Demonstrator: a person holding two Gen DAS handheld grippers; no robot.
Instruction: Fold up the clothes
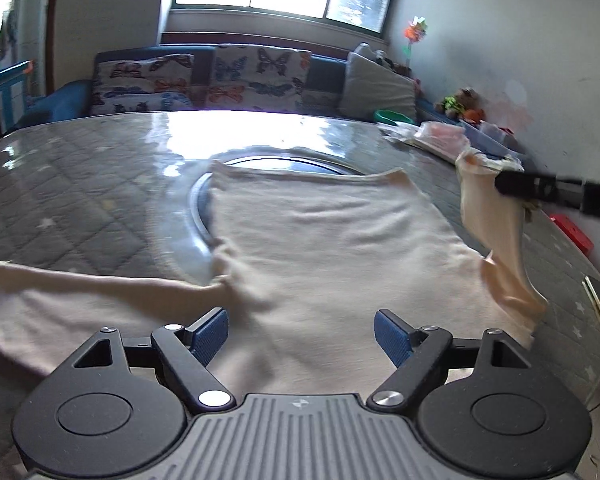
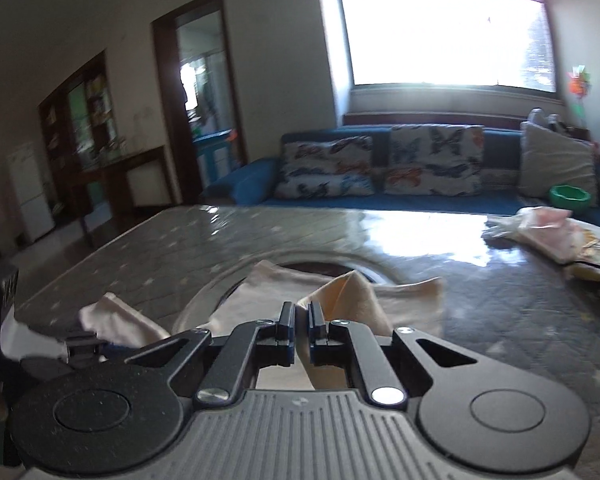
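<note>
A cream long-sleeved shirt (image 1: 324, 240) lies flat on the glass-topped table (image 1: 80, 168), one sleeve stretched out to the left (image 1: 80, 300). My left gripper (image 1: 301, 332) hovers open over the shirt's near part, nothing between its blue pads. At the right, the other sleeve (image 1: 488, 216) is lifted off the table, pinched by my right gripper (image 1: 500, 184). In the right wrist view my right gripper (image 2: 302, 322) is shut on that sleeve (image 2: 348, 296), which sticks up past the fingers. The left gripper (image 2: 80, 344) shows at the lower left edge, blurred.
A pile of pale clothes and bags (image 1: 440, 136) sits at the table's far right corner (image 2: 548, 232). A red object (image 1: 572, 232) lies at the right edge. Behind the table stand a blue sofa with butterfly cushions (image 2: 380, 168) and a green bowl (image 2: 571, 197).
</note>
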